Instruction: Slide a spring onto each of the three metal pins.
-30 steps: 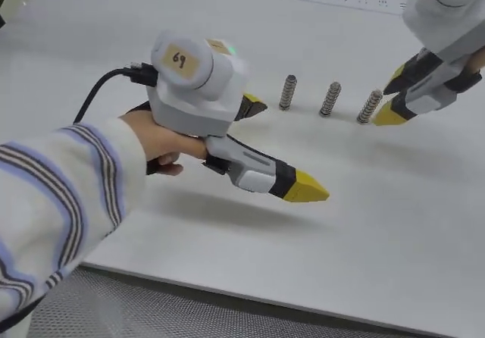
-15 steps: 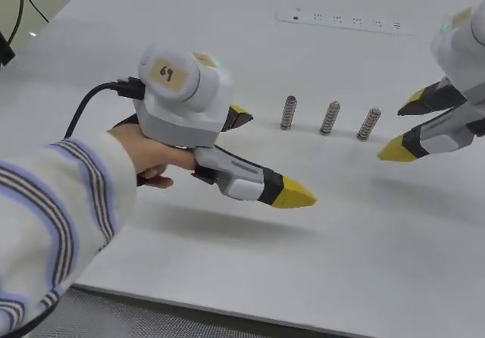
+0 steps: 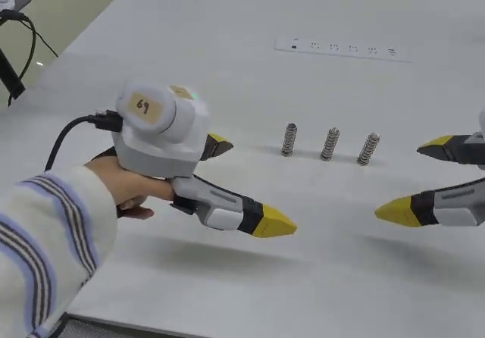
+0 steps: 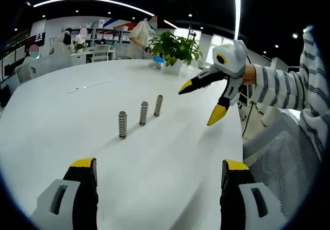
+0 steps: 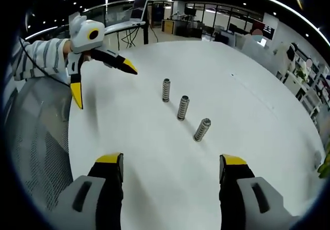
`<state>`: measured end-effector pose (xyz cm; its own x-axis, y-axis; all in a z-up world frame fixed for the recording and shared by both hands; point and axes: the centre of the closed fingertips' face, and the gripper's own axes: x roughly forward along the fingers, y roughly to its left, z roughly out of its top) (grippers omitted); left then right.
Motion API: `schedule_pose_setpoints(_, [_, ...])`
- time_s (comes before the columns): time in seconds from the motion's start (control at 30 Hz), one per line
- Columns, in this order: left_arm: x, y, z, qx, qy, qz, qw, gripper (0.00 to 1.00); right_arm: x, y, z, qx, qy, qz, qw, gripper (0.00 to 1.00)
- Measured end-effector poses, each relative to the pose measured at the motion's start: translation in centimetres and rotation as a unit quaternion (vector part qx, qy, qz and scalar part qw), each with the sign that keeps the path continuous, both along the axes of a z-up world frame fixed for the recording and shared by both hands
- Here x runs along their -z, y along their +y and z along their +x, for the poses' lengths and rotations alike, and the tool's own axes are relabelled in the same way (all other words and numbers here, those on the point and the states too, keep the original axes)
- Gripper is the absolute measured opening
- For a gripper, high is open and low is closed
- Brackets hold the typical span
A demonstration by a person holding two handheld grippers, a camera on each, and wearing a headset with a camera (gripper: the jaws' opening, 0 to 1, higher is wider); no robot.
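Three coil springs stand upright in a row on the white table, each on a pin: left spring [image 3: 289, 139], middle spring [image 3: 329, 144], right spring [image 3: 368, 148]. The same row appears in the left gripper view [image 4: 143, 113] and in the right gripper view [image 5: 183, 107]. My left gripper [image 3: 258, 185], held in a hand with a striped sleeve, hovers open and empty to the left of the row. At the right edge my right gripper [image 3: 399, 181] is open and empty, a short way from the right spring. Both sets of own jaws, left gripper [image 4: 159, 169] and right gripper [image 5: 171, 161], stand wide apart.
A white power strip [image 3: 342, 48] lies at the back of the table. The table's near edge [image 3: 151, 324] runs along the bottom left. A potted plant [image 4: 172, 47] stands at the table's far end, and a mesh chair [image 4: 278, 158] is beside the person.
My right gripper has drawn back from the right spring, to the right and nearer the front. The left gripper has shifted a little left. The head camera has moved too.
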<state>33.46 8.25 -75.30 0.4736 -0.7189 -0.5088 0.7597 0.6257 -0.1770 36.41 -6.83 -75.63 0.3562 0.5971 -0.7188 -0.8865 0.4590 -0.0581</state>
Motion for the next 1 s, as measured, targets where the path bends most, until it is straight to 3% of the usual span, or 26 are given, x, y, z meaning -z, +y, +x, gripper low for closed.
schedule_pose_setpoints(0.1, [-0.4,0.6,-0.2,-0.001,-0.008,0.010,0.9999,0.98,-1.4,0.5,-0.7,0.008,-0.024,0.046,0.9986,0.85])
schedule_pose_setpoints(0.4, [-1.2,2.2,-1.3,0.002,-0.013,0.019,0.9997,0.98,-2.3,-0.4,-2.5,0.029,-0.024,0.069,0.9969,0.94])
schedule_pose_setpoints(0.6, [-1.2,3.9,-1.8,-0.013,-0.009,0.026,0.9995,0.98,-3.3,-0.4,-3.3,0.045,-0.032,0.118,0.9915,1.00])
schedule_pose_setpoints(0.8, [-1.1,4.8,-2.3,-0.034,-0.001,0.013,0.9993,0.98,-3.6,-1.0,-3.3,0.064,-0.035,0.136,0.9880,0.99])
schedule_pose_setpoints(1.0, [-0.3,5.1,-3.0,-0.032,0.009,0.022,0.9992,0.98,-2.7,-2.1,-3.5,0.083,-0.028,0.131,0.9875,0.99])
